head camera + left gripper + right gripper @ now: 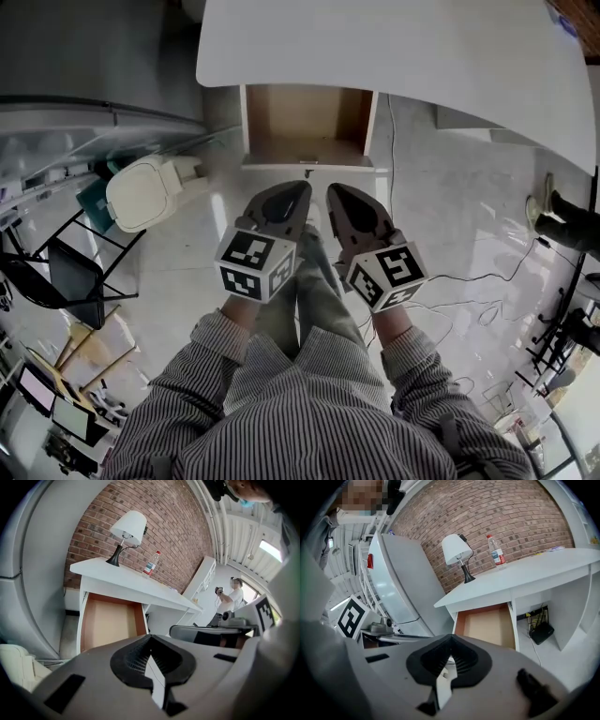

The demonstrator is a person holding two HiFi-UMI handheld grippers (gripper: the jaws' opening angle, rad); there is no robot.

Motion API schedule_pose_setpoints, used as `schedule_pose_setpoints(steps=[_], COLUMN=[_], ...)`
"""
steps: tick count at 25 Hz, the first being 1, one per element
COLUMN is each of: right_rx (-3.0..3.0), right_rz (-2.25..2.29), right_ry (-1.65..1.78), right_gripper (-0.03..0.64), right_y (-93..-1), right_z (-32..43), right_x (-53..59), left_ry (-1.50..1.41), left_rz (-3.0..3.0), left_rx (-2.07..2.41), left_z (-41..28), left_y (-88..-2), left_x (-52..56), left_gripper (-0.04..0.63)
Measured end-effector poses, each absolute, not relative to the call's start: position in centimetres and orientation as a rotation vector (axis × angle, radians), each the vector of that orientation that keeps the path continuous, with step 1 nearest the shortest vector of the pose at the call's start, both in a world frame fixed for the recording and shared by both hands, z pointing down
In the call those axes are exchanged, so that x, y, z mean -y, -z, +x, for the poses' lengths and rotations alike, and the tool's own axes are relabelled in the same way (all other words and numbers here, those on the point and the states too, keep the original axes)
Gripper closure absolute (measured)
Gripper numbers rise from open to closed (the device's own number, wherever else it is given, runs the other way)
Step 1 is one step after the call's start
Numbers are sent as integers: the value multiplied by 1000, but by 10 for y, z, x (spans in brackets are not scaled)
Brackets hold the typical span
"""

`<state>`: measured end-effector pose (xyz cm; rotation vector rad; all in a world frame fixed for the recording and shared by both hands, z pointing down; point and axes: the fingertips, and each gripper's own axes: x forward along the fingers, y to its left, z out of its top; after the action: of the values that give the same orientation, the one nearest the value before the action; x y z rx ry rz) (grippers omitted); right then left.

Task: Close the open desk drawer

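I note a white lamp [129, 529] and a clear bottle [151, 564] standing upright, near each other, before a brick wall [180, 531]. A cream lidded bin [150, 192] sits near a black chair [66, 272]. Cables [469, 279] trail across the floor [441, 206].

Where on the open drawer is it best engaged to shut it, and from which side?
Its white front panel, approached from the person's side. The drawer juts out from under the desk, and that flat panel faces the person, so a level push toward the desk should slide it in.
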<state>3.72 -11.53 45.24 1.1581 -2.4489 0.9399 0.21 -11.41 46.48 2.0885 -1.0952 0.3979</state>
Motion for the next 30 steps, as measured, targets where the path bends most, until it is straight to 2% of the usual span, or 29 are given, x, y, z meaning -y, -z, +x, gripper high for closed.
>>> schedule_pose_setpoints(steps=[30], right_rx=[2401], right_rz=[1130], right_ry=[-1082], right_gripper=[601], right_y=[-573], right_z=[29], right_x=[106], left_ry=[-423], left_rz=[1994], left_rx=[1127], left_z=[-14], left_y=[-583], left_x=[110], left_gripper=[583])
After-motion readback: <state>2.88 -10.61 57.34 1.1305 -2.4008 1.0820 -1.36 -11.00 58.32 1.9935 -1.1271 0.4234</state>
